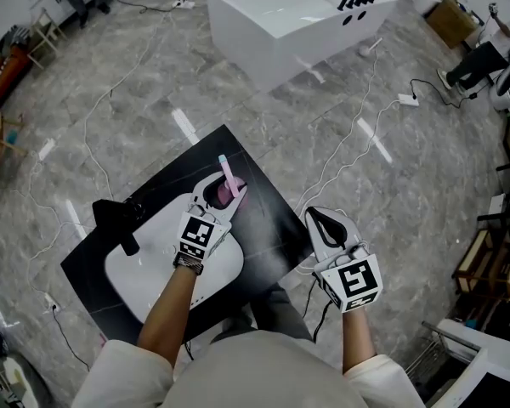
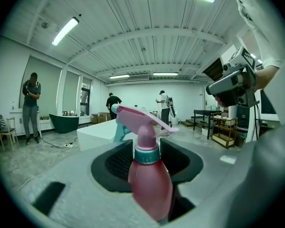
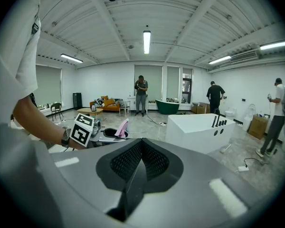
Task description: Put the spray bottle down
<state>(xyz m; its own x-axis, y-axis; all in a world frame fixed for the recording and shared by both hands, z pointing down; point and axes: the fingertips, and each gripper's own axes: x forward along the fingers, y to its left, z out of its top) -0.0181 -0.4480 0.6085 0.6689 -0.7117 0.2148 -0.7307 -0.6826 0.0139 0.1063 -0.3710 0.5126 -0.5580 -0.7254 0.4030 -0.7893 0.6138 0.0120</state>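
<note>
My left claw (image 1: 222,195) grips the pink spray bottle (image 2: 149,179) by its body, at the centre of the head view over the black bench (image 1: 268,215). My right claw (image 3: 141,158), lower right, is clenched on nothing.

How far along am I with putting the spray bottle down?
Nothing is done yet. In hand: the left tongs grip the pink spray bottle over the black counter. The right tongs are shut, empty. Left: lower the bottle onto a surface and let go.
</note>
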